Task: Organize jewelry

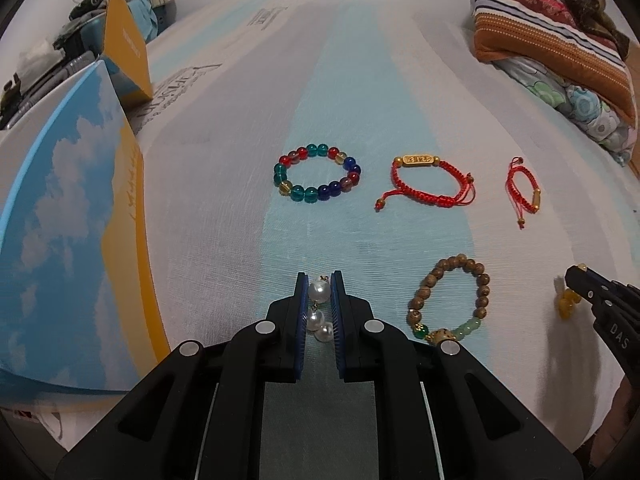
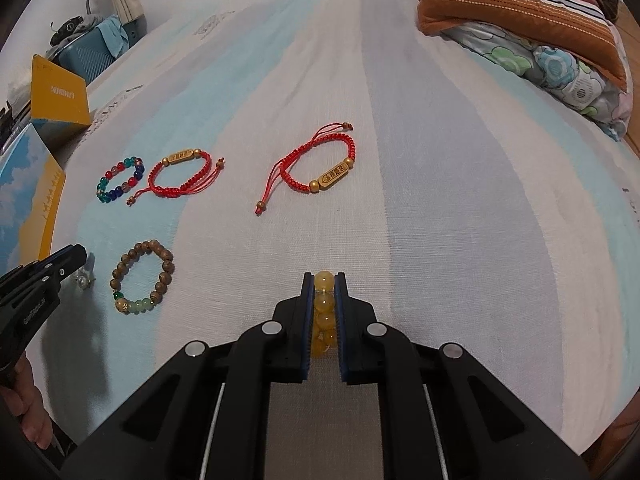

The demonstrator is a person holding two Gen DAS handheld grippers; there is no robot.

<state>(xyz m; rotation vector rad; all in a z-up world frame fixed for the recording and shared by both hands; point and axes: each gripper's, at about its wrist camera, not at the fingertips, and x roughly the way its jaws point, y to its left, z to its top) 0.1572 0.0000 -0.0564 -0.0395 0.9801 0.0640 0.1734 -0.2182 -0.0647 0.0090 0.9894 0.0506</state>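
Observation:
My left gripper is shut on a white pearl piece; more of its pearls hang between the jaws. My right gripper is shut on a yellow bead bracelet, which also shows in the left wrist view. On the bedsheet lie a multicoloured glass bead bracelet, a red cord bracelet with a gold bar, a second red cord bracelet, and a wooden bead bracelet with green beads. The left gripper shows at the left edge of the right wrist view.
A blue-and-yellow box with a cloud print stands open at the left, its lid upright behind. Folded quilts and a striped pillow lie at the far right. A teal suitcase is beyond the bed's far left edge.

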